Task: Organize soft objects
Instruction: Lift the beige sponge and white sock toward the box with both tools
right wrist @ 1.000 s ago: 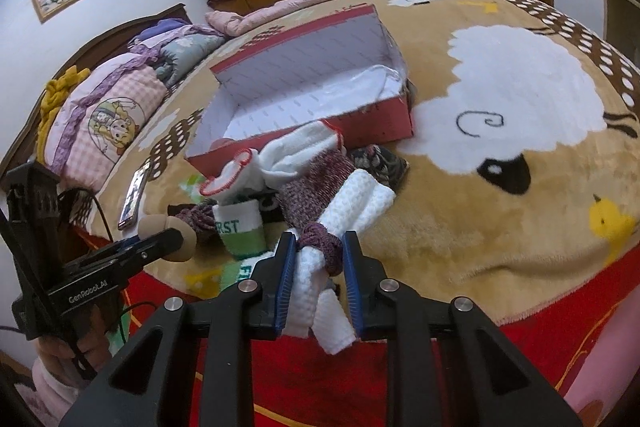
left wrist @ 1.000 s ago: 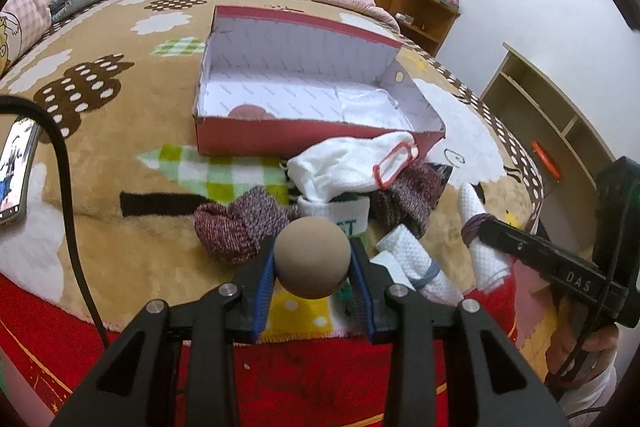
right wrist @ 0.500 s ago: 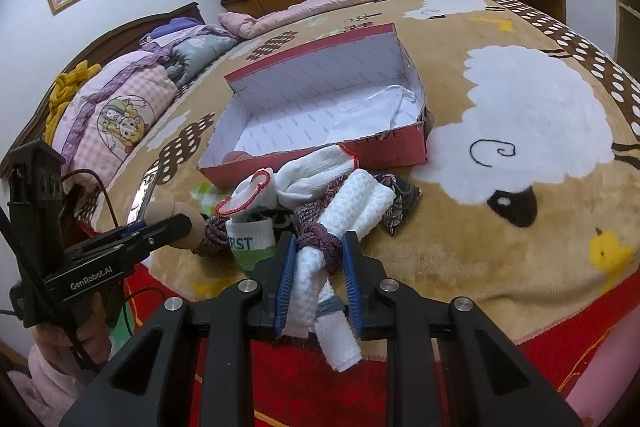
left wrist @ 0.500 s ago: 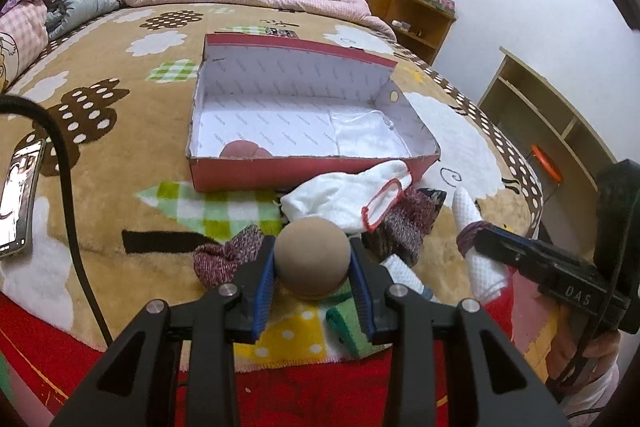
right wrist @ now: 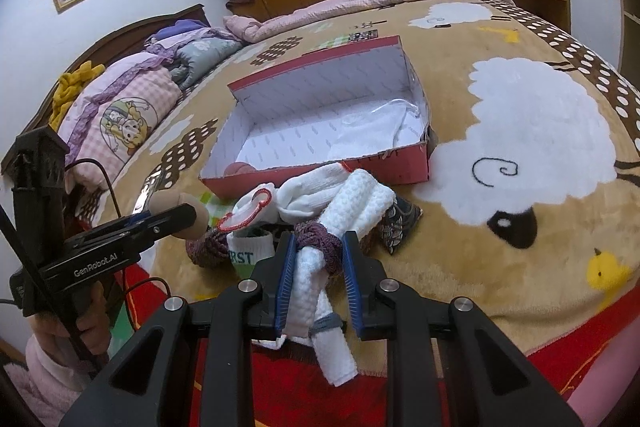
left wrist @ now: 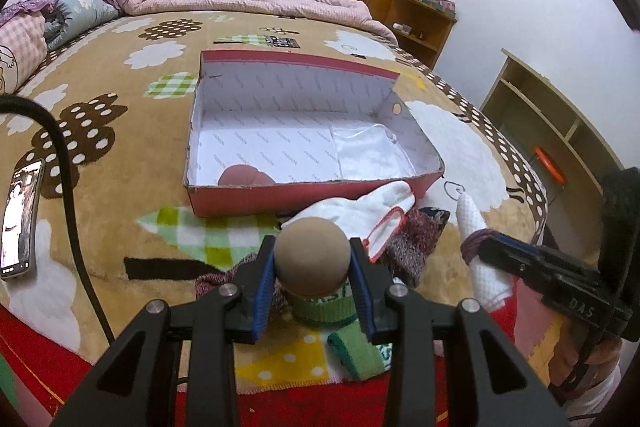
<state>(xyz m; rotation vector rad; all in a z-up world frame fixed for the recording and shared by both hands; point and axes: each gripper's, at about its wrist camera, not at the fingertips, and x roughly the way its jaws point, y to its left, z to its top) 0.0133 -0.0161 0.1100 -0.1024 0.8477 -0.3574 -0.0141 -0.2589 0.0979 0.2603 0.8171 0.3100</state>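
Left tongs (left wrist: pixel 312 289): mine, clamped on a tan ball (left wrist: pixel 312 258) above the near sock pile.
Right tongs (right wrist: pixel 316 279): mine, gripping a rolled white cloth (right wrist: pixel 348 219) tied with a maroon band.
Pile: white glove (left wrist: pixel 360 207) and maroon socks (left wrist: pixel 416 243), just near of the box.
Red box (left wrist: pixel 304 195): open on the bed, farther out, 1 reddish ball inside.

Ball (left wrist: pixel 311 254): matt, smooth, possibly foam. Towel (right wrist: pixel 352 211): white waffle-weave cloth. Box (left wrist: pixel 304 201) at 12 o'clock: red cardboard, paper-lined. Blanket (right wrist: pixel 460 251): fleecy.
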